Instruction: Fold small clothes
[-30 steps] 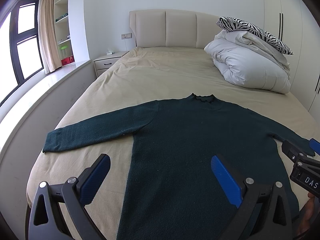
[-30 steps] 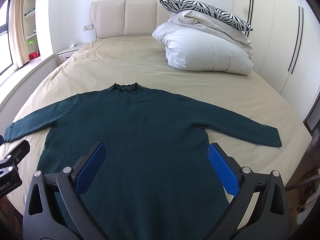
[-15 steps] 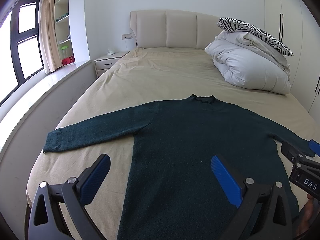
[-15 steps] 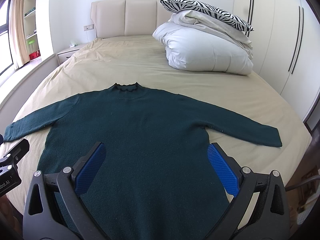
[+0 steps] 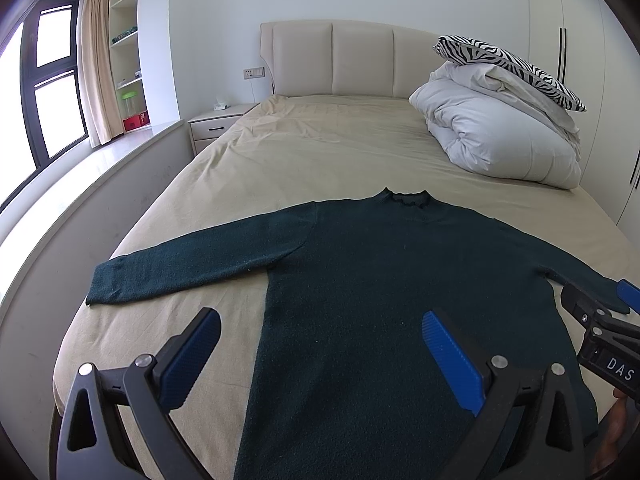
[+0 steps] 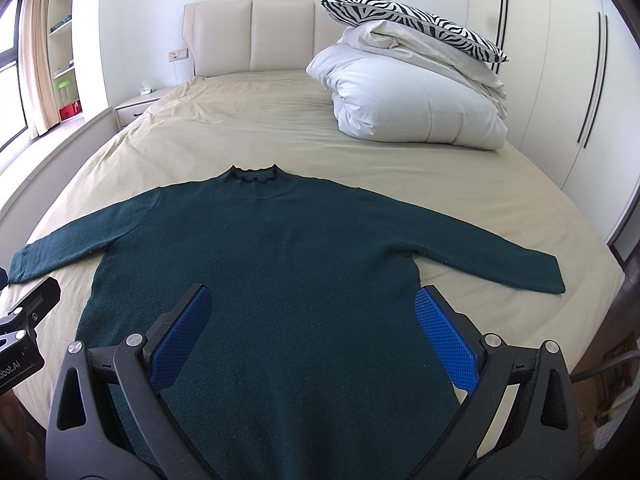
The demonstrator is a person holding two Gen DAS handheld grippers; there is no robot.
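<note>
A dark green sweater (image 5: 400,280) lies flat on the beige bed (image 5: 320,152), collar toward the headboard, both sleeves spread out to the sides. It also shows in the right wrist view (image 6: 280,264). My left gripper (image 5: 320,344) is open and empty, hovering above the sweater's lower left side. My right gripper (image 6: 314,320) is open and empty above the sweater's lower body. The left sleeve cuff (image 5: 108,284) lies near the bed's left edge; the right sleeve cuff (image 6: 544,276) lies near the right edge.
A folded white duvet (image 6: 408,100) with a zebra-print pillow (image 6: 408,24) sits at the bed's back right. A nightstand (image 5: 216,124) and a window ledge (image 5: 80,176) stand to the left. Wardrobe doors (image 6: 560,60) are on the right.
</note>
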